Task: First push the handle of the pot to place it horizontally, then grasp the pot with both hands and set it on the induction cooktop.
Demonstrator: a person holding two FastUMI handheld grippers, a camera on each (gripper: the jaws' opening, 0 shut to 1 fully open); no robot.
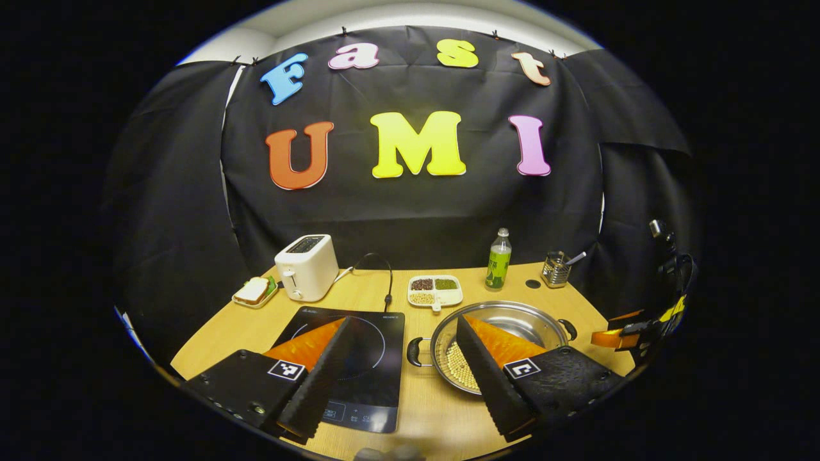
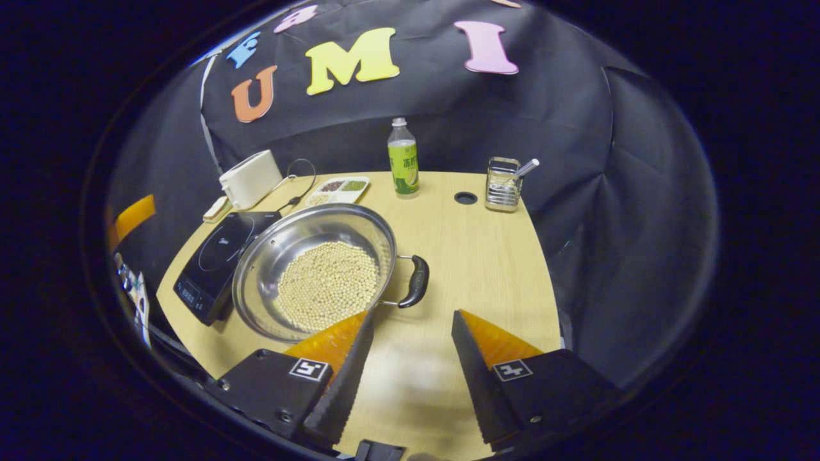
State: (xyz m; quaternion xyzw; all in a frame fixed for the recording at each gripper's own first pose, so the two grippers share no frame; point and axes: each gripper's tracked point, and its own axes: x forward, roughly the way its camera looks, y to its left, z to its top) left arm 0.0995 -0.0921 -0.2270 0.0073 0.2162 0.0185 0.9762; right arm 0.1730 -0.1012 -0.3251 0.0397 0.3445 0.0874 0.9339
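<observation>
Table: light wood, curved far edge against the black cloth; in the right gripper view the right half is bare, open from the pot out to the right edge.
Cooktop: black, flat, on the table's left part; its near edge with the control strip lies close to the table's front edge; glass surface bare.
Pot: steel, wide and shallow, standing on the table just right of the cooktop, not on it; in the right gripper view its rim overlaps the cooktop's right edge, contact cannot be told. Pale beans cover its bottom.
Pot handles: two black loops; one faces the cooktop across a narrow strip of table, the other juts toward the bare right side.
Toaster: white, far left corner, cord trailing right behind the cooktop.
Bottle: green label, upright near the far edge, behind the pot.
Tray: white, divided, holding grains, between toaster and bottle, just behind the pot.
Rack: small wire holder, far right, beside a round hole in the table.
Left gripper: jaws spread wide, nothing held; above the front edge, one finger over the cooktop, the other over the pot's near rim.
Right gripper: jaws spread wide, empty; near the front edge, right-side handle just ahead of the gap.
</observation>
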